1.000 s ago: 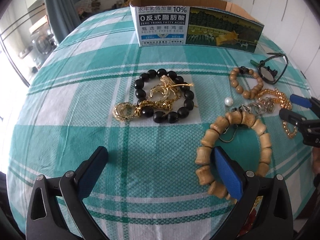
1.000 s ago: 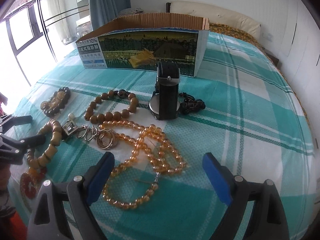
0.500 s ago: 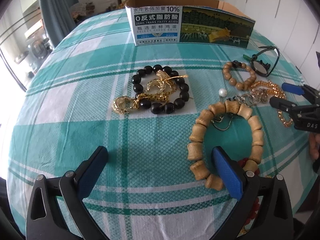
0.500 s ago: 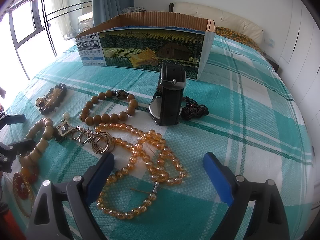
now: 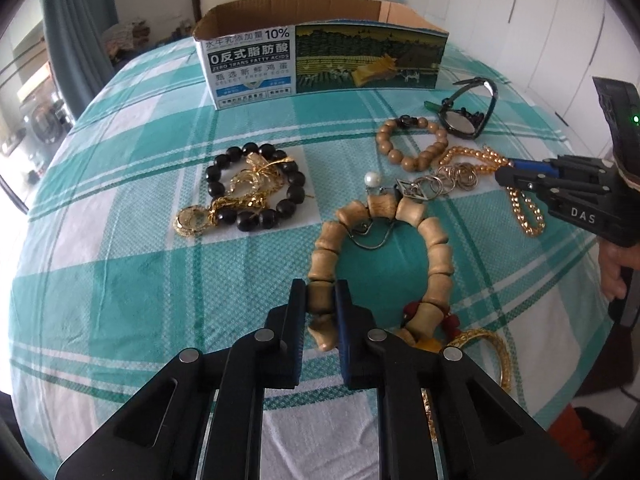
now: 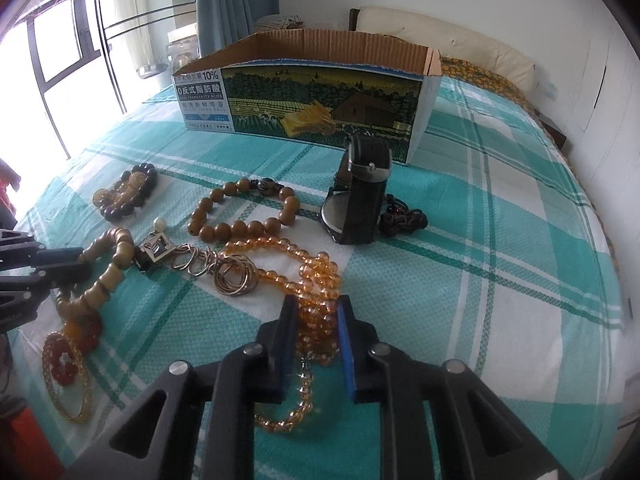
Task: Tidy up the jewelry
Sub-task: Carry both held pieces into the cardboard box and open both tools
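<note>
**Gripping beads in both hands on a checked bedspread**

Clamping down on two bracelets at once, a person works a pair of hand-held grippers over jewelry spread on a teal-and-white checked cloth (image 5: 120,280). The left gripper (image 5: 321,300) has its jaws closed on one pale, bamboo-shaped bead of the chunky wooden bracelet (image 5: 434,240), which lies in a loop near the front edge of the cloth. The right gripper (image 6: 316,320) is closing its jaws, with a bunch of the amber bead strand (image 6: 280,248) pinched between the blue pads; the rest of that strand trails loose on the cloth.

Between the two pieces lie a cluster of silver rings (image 6: 234,280) and a small square pendant (image 6: 154,250), with a single pearl (image 5: 371,179) just beyond. Farther back sit a round brown bead bracelet (image 6: 240,228), a black wristwatch (image 6: 360,208) standing on its strap, and a black bead bracelet (image 5: 256,192) tangled with gold chains (image 5: 240,196). A red-and-gold bangle (image 6: 66,364) rests at the near left. An open cardboard box (image 5: 320,60) stands behind it all.
</note>
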The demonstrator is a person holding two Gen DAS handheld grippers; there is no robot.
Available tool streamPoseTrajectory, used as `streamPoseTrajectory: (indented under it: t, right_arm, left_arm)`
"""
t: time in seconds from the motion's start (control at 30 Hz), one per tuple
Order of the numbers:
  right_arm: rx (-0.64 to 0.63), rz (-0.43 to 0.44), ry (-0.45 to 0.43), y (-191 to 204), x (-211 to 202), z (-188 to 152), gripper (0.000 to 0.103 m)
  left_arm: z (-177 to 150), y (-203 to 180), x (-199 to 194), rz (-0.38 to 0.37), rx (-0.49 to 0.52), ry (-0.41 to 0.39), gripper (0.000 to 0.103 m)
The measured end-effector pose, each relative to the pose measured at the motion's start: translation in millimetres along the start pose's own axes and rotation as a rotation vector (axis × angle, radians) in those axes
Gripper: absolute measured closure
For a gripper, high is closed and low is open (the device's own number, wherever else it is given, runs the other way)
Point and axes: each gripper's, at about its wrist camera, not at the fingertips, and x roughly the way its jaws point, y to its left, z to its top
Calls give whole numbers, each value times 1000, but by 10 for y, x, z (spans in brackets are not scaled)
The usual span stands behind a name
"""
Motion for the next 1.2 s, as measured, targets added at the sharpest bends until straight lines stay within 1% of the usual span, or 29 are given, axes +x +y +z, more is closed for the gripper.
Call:
streamPoseTrajectory:
  t: [0.03,0.1,0.2,0.33,0.43,0.53,0.7,0.87,0.97,1.07,1.2]
  right_arm:
    - [27,17,-2,-45,-46,-19,95]
    - [88,42,-12,-163,-188,-51,95]
    - [142,72,-22,-304,-391,-74,95]
    - [162,85,-35,-373,-627,-44,95]
    - [173,100,-66,-398,-834,35,95]
    - [177,116,-100,-412,-1048,147,95]
    - [138,124,-139,-342,-1343,384,95]
    - [101,140,-181,-270,-1602,717,95]
    - [82,149,-206,-256,-1690,1003,95]
    - [52,135,-239,-250,-1721,1370,95]
    - [40,129,-263,-260,-1597,1885,95]
  left_arm:
    - [4,33,-15,-21,-19,5,91]
    - [11,100,-99,-56,-49,-11,91]
    - [26,156,-254,-98,-79,-42,91]
    - [117,186,-432,-142,-94,-79,91]
    - [188,221,-580,-180,-112,-101,91]
    - [281,247,-728,-194,-113,-122,91]
    - [482,333,-936,-226,-118,-143,91]
    - [860,440,-1149,-259,-115,-171,91]
    - [1196,511,-1228,-261,-108,-186,91]
    - [1590,577,-1214,-235,-99,-198,91]
    - [2102,674,-1071,-204,-115,-191,91]
